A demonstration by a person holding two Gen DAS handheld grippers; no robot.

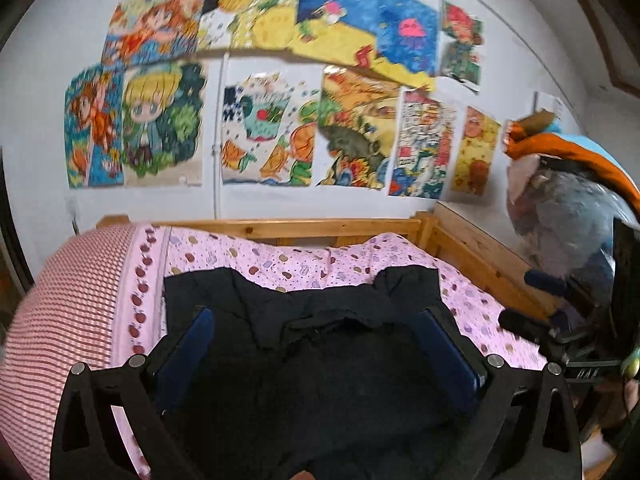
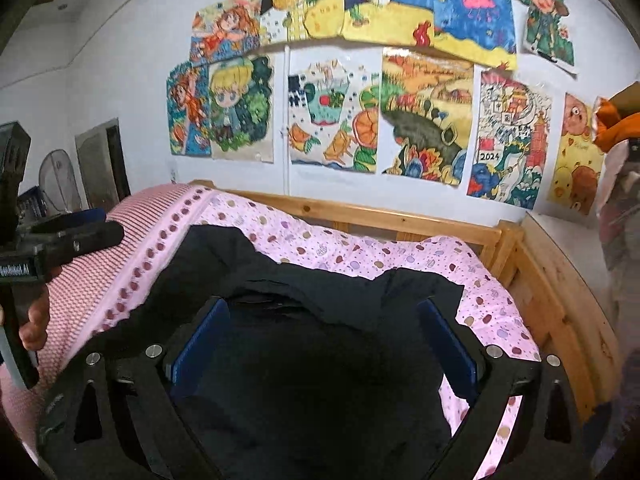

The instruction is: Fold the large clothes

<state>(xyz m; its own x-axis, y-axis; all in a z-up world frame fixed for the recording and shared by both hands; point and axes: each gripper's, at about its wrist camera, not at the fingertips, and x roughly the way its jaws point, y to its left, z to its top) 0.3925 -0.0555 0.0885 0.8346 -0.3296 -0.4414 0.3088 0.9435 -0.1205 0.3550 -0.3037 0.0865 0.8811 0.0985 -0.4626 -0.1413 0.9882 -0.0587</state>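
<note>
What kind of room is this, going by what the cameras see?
Most likely a child's bedroom: a wooden bed frame with pink patterned bedding, colourful hand-drawn pictures taped across the white wall, and a dark garment spread on the bed.

Wooden bed (image 1: 328,227) of pale pine, with slatted rails along the far side and the right end, stood against the wall. Was covered by a pink sheet (image 1: 280,260) printed with small coloured fruit and dots, rumpled toward the far rail. Carried at the left a quilt or pillow in a red-and-white check (image 1: 76,300), edged by a pink band with dark red apples, touching the sheet. Bore directly on the sheet a large black garment (image 1: 312,344), spread and creased, its far edge uneven, with pink sheet visible beyond it on the far and right sides.
</note>
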